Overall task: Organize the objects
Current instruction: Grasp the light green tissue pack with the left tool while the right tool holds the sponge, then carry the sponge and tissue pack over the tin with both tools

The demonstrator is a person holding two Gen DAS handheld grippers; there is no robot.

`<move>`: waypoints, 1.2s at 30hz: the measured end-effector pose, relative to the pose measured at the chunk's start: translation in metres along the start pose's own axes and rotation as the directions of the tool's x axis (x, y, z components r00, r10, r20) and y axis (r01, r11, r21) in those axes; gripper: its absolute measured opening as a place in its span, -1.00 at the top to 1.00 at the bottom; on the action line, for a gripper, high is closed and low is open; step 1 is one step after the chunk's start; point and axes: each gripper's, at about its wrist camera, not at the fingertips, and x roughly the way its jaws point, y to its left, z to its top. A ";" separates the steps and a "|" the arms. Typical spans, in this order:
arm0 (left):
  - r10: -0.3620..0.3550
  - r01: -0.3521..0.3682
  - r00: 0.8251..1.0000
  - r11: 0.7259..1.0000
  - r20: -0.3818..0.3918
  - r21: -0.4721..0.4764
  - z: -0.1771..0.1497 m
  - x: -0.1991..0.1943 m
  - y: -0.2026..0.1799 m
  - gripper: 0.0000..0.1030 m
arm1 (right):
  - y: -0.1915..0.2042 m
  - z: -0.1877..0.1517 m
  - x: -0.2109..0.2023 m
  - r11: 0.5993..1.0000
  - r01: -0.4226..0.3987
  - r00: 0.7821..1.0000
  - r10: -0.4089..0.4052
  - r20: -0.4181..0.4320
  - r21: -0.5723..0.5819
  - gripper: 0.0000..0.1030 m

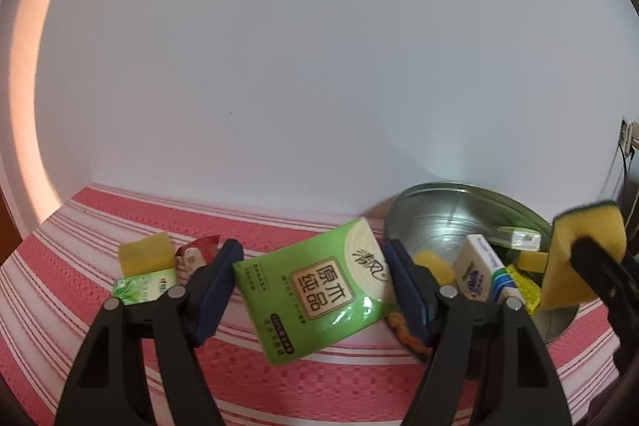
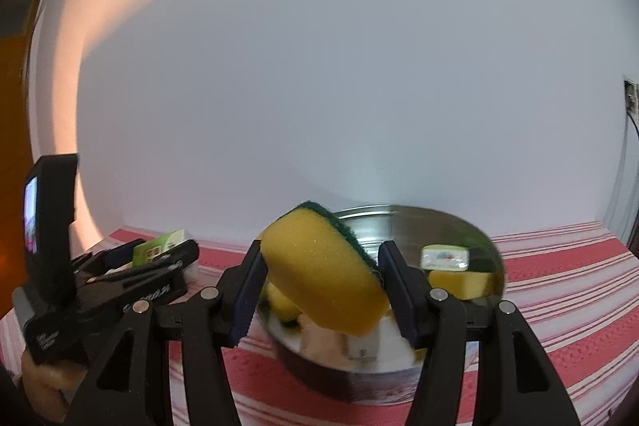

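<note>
My left gripper [image 1: 313, 288] is shut on a green tissue pack [image 1: 319, 290] and holds it tilted above the striped cloth, just left of a steel bowl [image 1: 431, 210]. My right gripper [image 2: 319, 286] is shut on a yellow sponge with a green scouring side [image 2: 323, 274] and holds it over the steel bowl [image 2: 483, 246]. That sponge also shows at the right of the left wrist view [image 1: 579, 258]. The bowl holds a white box [image 1: 479, 270], a yellow sponge piece [image 2: 459, 284] and a small clear packet [image 2: 445, 257].
On the red and white striped cloth [image 1: 80, 242] at the left lie a yellow sponge piece [image 1: 145, 252], a green packet [image 1: 139, 284] and a red sachet [image 1: 197, 252]. A white wall stands close behind. The left gripper's body [image 2: 100, 282] shows at the left of the right wrist view.
</note>
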 end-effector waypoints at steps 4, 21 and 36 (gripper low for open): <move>-0.021 0.021 1.000 1.000 0.008 -0.001 0.005 -0.002 -0.010 -0.42 | -0.013 0.003 -0.002 0.999 0.033 0.999 -0.033 0.003 0.022 -0.16; -0.127 0.126 0.992 0.990 0.013 0.058 0.015 0.004 -0.080 -0.42 | -0.080 0.006 0.021 0.978 0.199 0.979 -0.195 -0.065 0.065 -0.16; -0.134 0.137 0.990 0.985 -0.035 0.102 0.007 0.027 -0.117 -0.42 | -0.112 -0.003 0.055 0.964 0.263 0.958 -0.257 -0.124 0.035 -0.16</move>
